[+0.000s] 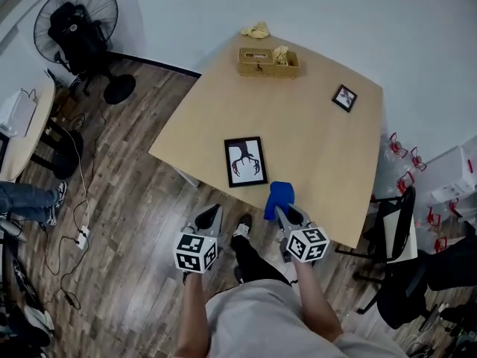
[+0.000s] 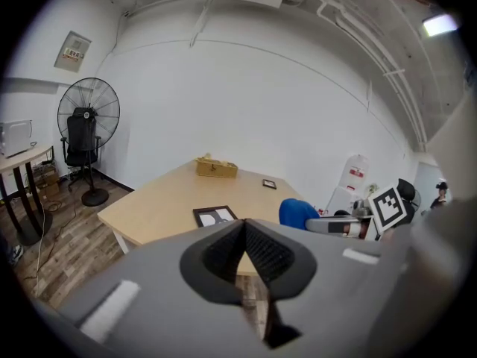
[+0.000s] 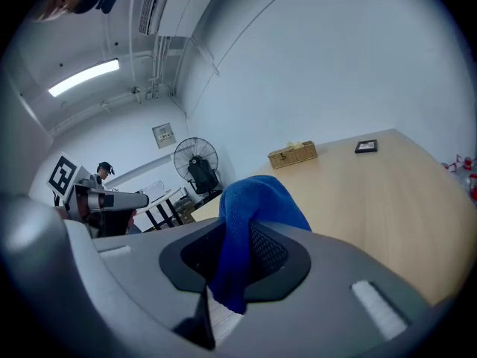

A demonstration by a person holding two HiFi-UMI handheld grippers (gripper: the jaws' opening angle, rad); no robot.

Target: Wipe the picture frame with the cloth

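Note:
A black picture frame with a dark antler-like print lies flat near the front edge of the light wooden table; the same picture frame shows in the left gripper view. My right gripper is shut on a blue cloth, which hangs over the table's front edge just right of the frame. The blue cloth bulges up between the jaws in the right gripper view. My left gripper is shut and holds nothing, off the table's edge above the floor.
A small black frame lies at the table's far right. A wicker box and a yellowish crumpled object sit at the far edge. A black standing fan is at the left, a round side table beside it, chairs at right.

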